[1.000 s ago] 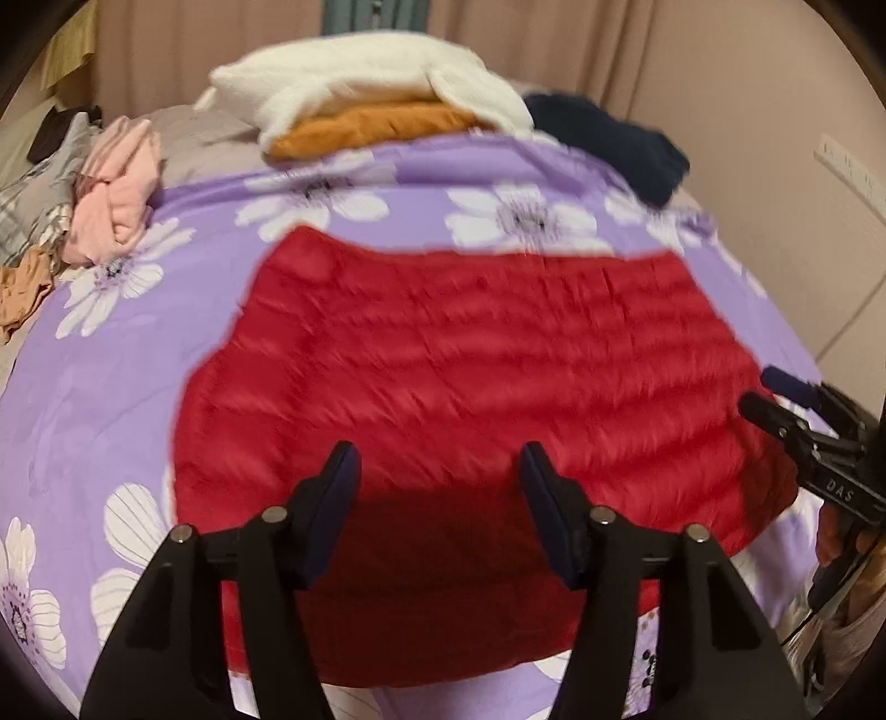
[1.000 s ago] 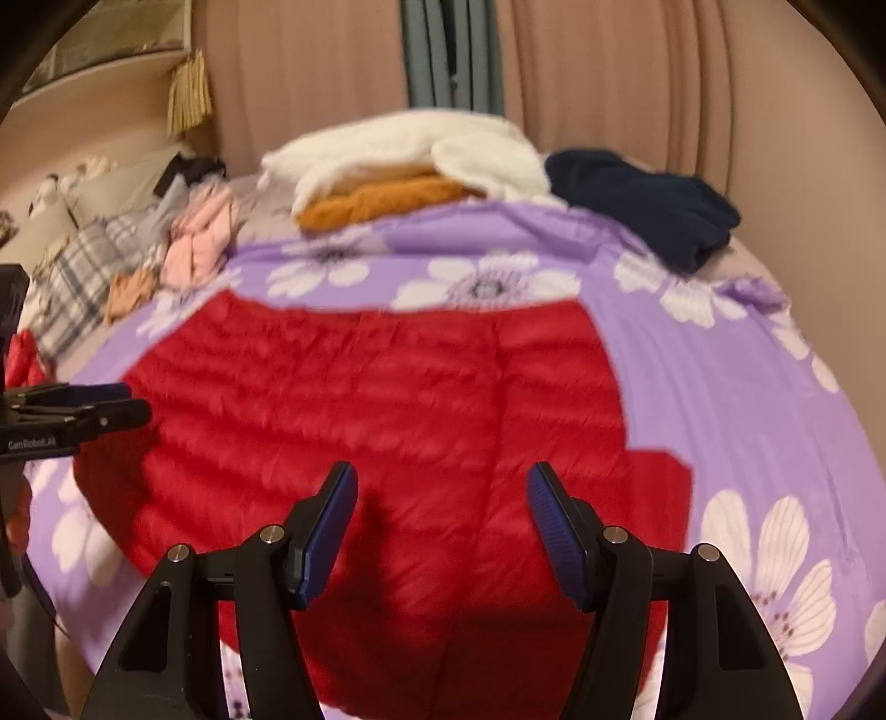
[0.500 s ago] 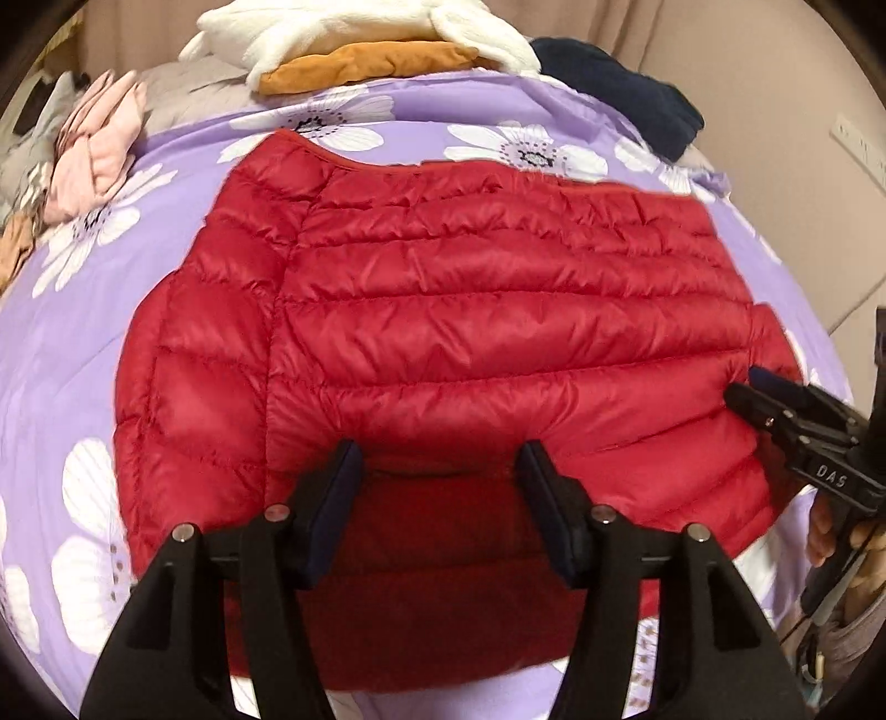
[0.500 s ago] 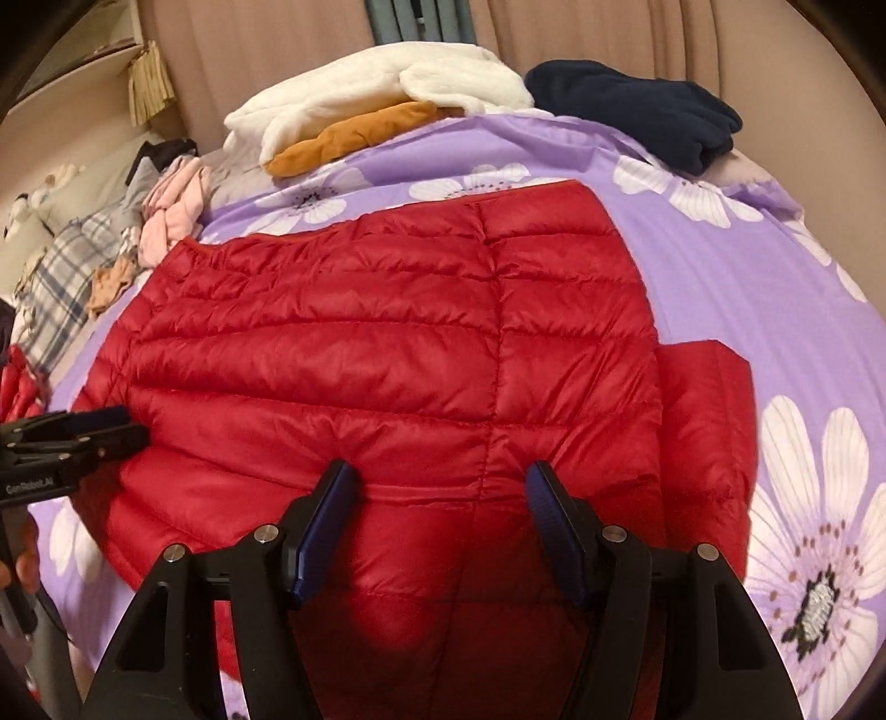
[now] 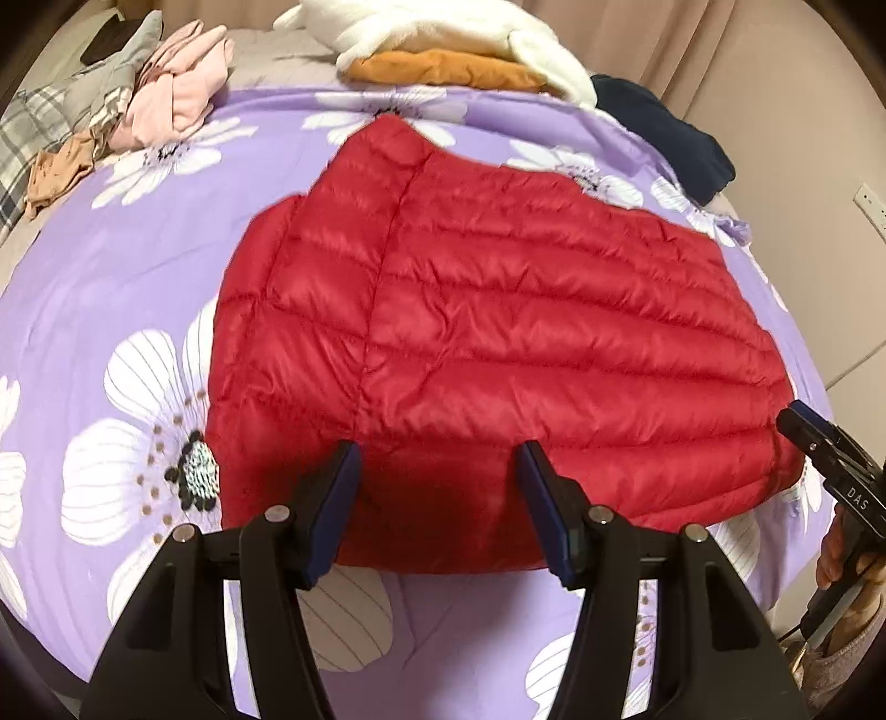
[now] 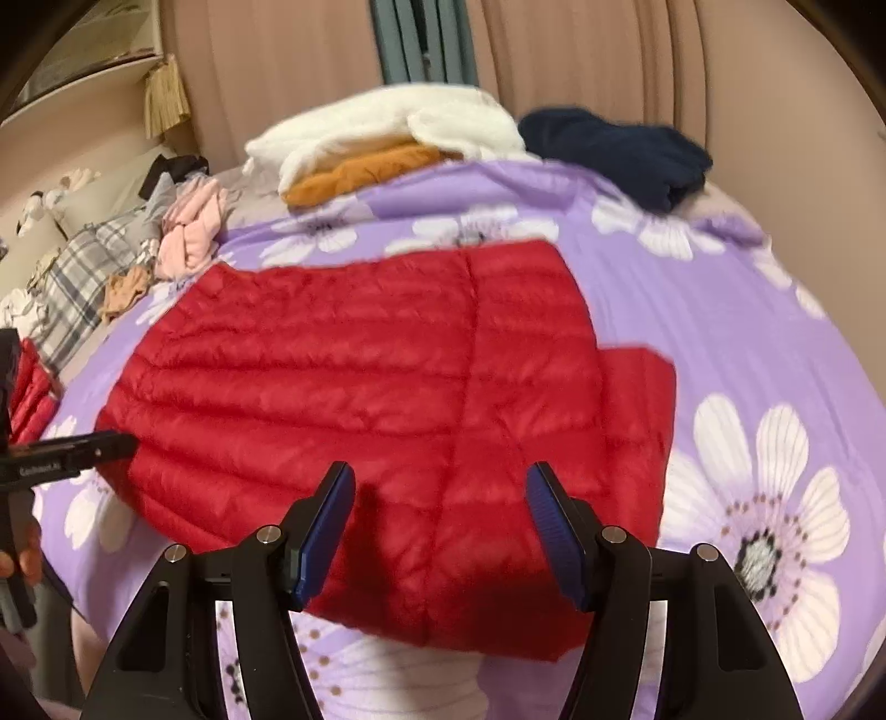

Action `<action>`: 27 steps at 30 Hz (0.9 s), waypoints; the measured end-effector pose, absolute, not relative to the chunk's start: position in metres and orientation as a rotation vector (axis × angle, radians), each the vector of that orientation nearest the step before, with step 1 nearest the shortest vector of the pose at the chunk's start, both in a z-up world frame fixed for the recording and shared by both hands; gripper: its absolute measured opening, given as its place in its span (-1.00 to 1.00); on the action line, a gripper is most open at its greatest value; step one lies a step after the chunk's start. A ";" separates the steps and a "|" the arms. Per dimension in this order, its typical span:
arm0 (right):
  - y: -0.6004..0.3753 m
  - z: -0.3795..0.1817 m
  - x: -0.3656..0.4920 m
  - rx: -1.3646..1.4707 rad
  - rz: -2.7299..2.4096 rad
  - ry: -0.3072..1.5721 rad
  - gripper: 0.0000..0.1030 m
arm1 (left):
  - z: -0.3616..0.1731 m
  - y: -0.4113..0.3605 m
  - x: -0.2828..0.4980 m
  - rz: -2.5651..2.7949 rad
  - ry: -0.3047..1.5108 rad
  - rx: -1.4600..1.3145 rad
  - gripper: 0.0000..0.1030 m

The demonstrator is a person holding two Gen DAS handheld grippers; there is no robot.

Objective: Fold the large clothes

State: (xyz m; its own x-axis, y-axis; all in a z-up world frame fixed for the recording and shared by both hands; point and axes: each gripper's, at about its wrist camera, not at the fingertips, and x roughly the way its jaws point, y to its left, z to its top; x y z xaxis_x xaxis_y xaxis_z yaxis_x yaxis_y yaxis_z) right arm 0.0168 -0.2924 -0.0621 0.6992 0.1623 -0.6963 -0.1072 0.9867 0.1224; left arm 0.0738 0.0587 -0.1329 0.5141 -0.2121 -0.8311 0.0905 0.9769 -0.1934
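Purple floral bedspread (image 5: 138, 277) (piled clothes (image 5: 443, 50) behind); red puffer jacket (image 5: 498, 332) flat | both grippers' fingers (image 5: 338, 498) apart, empty

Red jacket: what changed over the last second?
Both grippers, left and right, shifted slightly over the red jacket's near hem; neither took hold. The jaws stayed open and empty, the jacket flat on the floral sheet, and the clothes piles in place.

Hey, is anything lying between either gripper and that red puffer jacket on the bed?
Nothing visible. The red jacket lies flat on the purple floral cover, directly ahead of the open left gripper and right gripper. The other clothes are piled at the far edge.
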 end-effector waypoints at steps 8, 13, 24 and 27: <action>-0.300 -0.099 0.031 0.163 0.140 0.852 0.27 | -0.148 0.058 0.082 -0.201 1.054 -0.170 0.15; -0.297 -0.099 0.028 0.163 0.135 0.852 0.27 | -0.148 0.065 0.080 -0.214 1.065 -0.223 0.15; -0.303 -0.072 0.010 0.149 0.100 0.801 0.27 | -0.110 0.126 0.043 -0.230 0.962 -0.576 0.54; -0.303 -0.067 0.008 0.182 0.113 0.785 0.27 | -0.108 0.143 0.038 -0.197 0.943 -0.622 0.55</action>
State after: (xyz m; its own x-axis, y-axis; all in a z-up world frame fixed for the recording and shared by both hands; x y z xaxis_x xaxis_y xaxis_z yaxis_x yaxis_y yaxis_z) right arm 0.0076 -0.3027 -0.0671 0.7023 0.1688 -0.6916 -0.0334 0.9782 0.2049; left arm 0.0381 0.1430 -0.1081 0.5846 -0.4192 -0.6946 -0.1057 0.8096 -0.5775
